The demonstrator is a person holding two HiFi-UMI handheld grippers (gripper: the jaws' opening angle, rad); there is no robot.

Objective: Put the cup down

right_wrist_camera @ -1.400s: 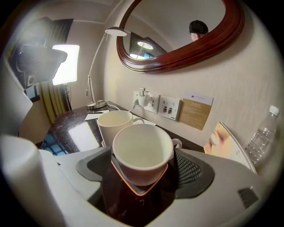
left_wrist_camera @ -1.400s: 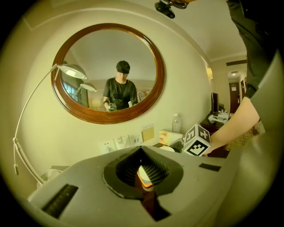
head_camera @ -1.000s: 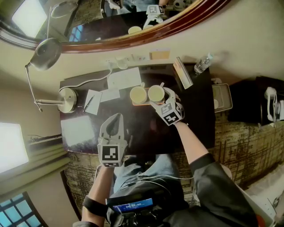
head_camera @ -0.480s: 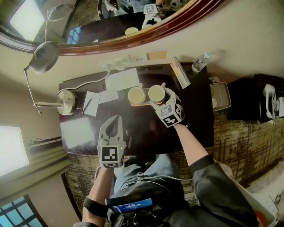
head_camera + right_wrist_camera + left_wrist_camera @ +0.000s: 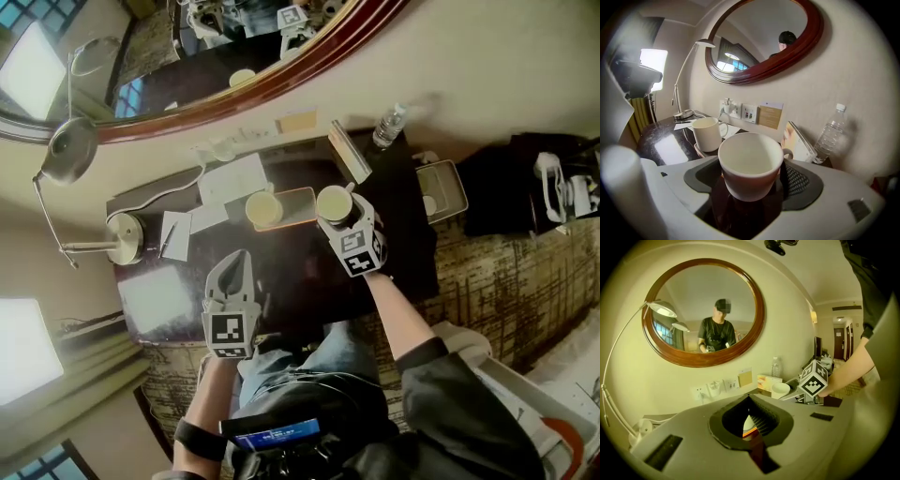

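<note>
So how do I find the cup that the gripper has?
Look at the dark desk below the round mirror. One white cup stands on the tray; the other cup is just right of it, clamped in the right gripper.

I can't see the base of the cup: it sinks into the dark gap of the right gripper, so I can't tell whether it touches the desk. Its handle is mostly behind its own body. In the head view that gripper covers the cup's near side. The left gripper body blocks most of the desk, and through its opening I only get a sliver of the second cup and the tray. The wall card print is too small to read. The mirror is cut off by the head view's top edge.
</note>
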